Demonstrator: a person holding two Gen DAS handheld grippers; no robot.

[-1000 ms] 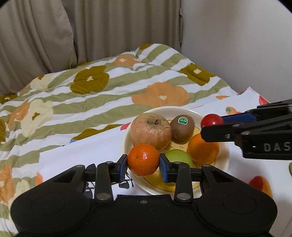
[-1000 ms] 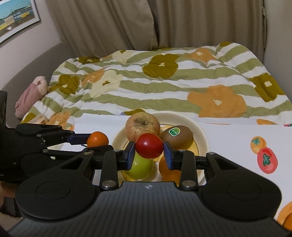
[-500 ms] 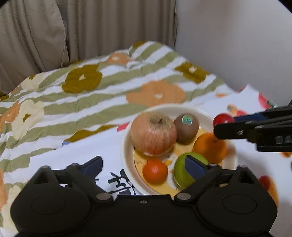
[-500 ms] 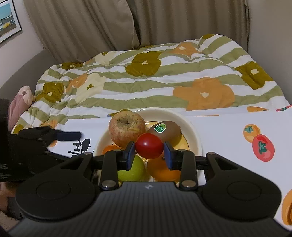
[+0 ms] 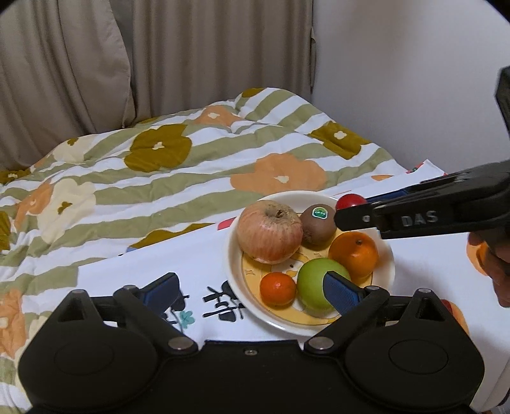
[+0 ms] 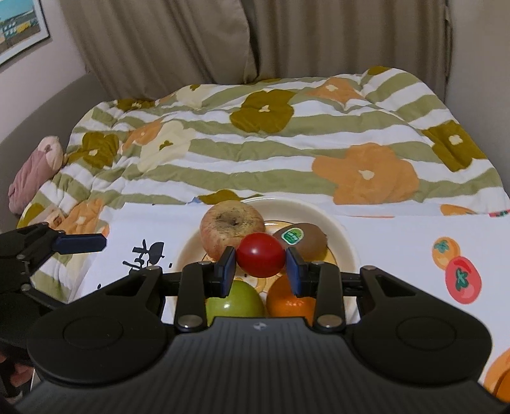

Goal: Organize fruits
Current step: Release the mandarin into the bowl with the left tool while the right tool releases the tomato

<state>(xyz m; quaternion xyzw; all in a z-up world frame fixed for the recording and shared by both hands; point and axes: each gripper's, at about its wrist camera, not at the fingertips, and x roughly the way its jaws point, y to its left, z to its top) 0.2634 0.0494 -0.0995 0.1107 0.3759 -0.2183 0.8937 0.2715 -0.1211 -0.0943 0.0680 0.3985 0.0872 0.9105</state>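
Because the round cream ceramic plate [image 5: 389, 254] already carries five fruits, the right gripper [image 6: 260, 267] hangs above the plate, clenched on the small glossy red tomato [image 6: 260, 258], while the left gripper [image 5: 253, 290], fingers spread and empty, sits at the plate's near rim.

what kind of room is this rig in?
Likely a bedroom at home: a floral striped quilt spread over a bed, beige curtains behind it, and a framed picture on the wall. The plate of fruit sits on a printed cloth.
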